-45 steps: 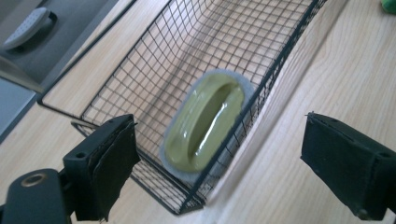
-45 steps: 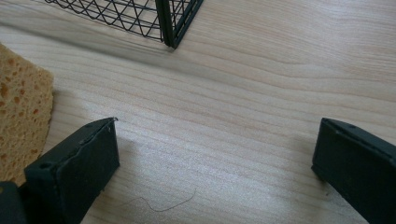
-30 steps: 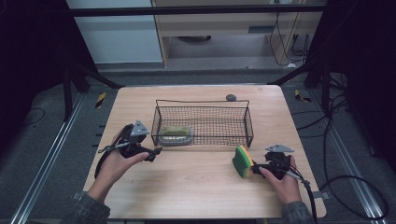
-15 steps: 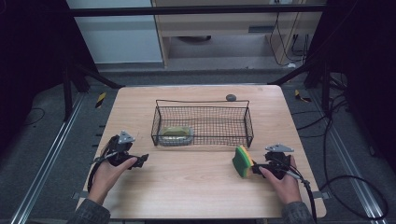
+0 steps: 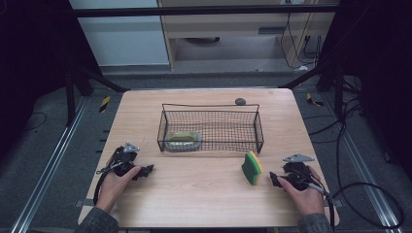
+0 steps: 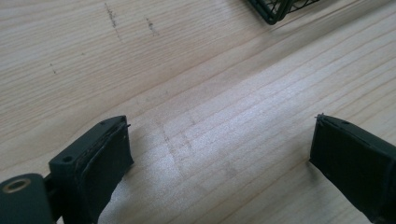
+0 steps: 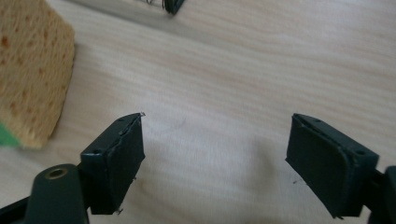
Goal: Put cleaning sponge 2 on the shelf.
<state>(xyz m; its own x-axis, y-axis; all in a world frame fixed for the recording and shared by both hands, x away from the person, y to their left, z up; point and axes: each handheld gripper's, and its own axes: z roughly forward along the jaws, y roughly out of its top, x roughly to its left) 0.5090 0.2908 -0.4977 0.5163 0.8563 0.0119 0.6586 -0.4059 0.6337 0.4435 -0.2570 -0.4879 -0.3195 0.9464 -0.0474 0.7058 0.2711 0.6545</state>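
While on edge, sponge [image 5: 252,167] yellow with green face | right gripper [image 5: 275,178] jaws just narrowing, nothing between

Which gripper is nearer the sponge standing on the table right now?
Right. The right gripper sits just beside the sponge, apart from it; the left gripper lies across the table.

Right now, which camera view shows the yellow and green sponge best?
The high view: the sponge stands whole on the table, near the right hand-held gripper. The right gripper view shows part of its yellow side at the left edge. The left gripper view looks at bare wood.
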